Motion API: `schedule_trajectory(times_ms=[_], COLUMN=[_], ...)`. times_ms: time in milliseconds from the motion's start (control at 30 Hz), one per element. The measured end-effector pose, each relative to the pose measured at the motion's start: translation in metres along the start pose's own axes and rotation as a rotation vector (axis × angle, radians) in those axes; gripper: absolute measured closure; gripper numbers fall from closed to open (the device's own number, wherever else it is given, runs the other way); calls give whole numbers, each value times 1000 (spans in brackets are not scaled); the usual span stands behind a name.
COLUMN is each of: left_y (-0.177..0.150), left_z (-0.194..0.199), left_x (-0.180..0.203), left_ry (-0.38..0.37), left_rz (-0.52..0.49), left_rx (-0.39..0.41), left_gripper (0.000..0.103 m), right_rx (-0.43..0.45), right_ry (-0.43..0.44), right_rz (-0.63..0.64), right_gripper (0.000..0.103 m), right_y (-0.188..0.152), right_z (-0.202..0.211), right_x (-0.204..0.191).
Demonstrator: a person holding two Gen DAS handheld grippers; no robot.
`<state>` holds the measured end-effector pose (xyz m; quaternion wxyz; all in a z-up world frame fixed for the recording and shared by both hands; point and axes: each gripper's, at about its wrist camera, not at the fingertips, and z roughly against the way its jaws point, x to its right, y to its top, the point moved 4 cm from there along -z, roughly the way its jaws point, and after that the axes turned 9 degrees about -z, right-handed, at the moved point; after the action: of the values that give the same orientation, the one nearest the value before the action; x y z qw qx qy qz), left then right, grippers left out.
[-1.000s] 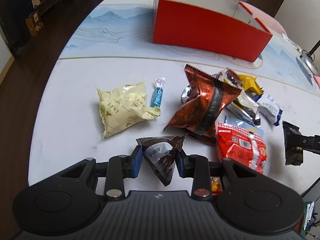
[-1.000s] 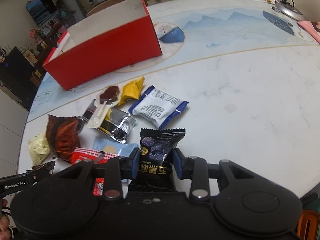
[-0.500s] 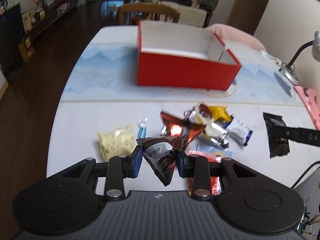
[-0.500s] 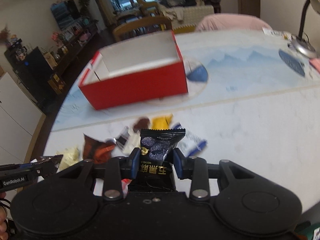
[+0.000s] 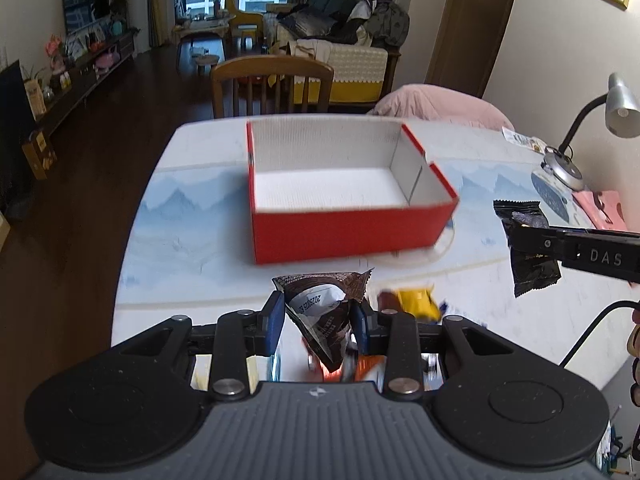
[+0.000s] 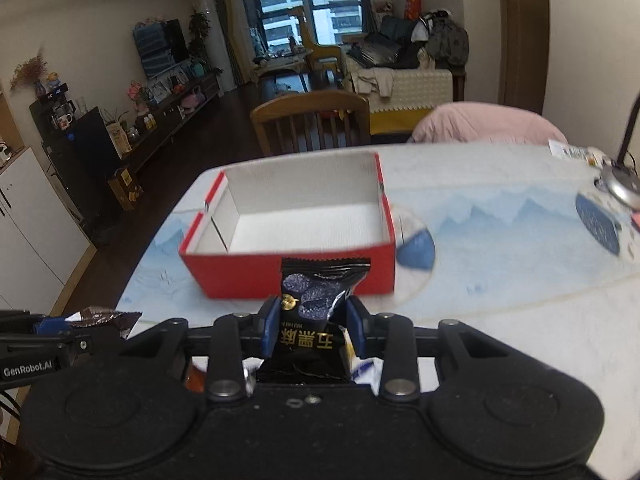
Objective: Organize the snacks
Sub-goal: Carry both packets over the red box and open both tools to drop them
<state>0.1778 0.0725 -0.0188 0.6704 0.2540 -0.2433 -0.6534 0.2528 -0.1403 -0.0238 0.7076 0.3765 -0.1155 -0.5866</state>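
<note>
Left gripper (image 5: pixel 319 320) pinching a crumpled brown snack packet (image 5: pixel 324 312), right gripper (image 6: pixel 312 326) pinching a black snack packet (image 6: pixel 316 312). Both held above the table (image 6: pixel 500 332), near side of the red box (image 5: pixel 344 200). Remaining snacks (image 5: pixel 416 300) blurred below.

The right claw (image 6: pixel 312 330) clamps a black snack packet (image 6: pixel 316 312) upright between its blue pads. Beyond it an open red box (image 6: pixel 296 236) sits on the bench (image 6: pixel 500 320). At far left, the left claw (image 6: pixel 60 330) pinches a brown wrapper (image 6: pixel 106 318).
</note>
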Motion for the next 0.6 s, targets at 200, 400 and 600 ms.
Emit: schedule_trajectory(times_ms=[200, 400, 600], left_y=[48, 91, 122], left_z=[-24, -59, -105], left_x=[-2, -4, -7], left_ry=[22, 45, 77], left_rz=[-1, 0, -9], left_rx=[6, -9, -61], left_gripper=[69, 69, 69], right_rx=[4, -19, -70], right_ry=[20, 45, 55], right_rz=[38, 61, 82], right_gripper=[69, 69, 69], right_y=[36, 72, 95], right_z=[-26, -64, -107], right_x=[-6, -3, -1])
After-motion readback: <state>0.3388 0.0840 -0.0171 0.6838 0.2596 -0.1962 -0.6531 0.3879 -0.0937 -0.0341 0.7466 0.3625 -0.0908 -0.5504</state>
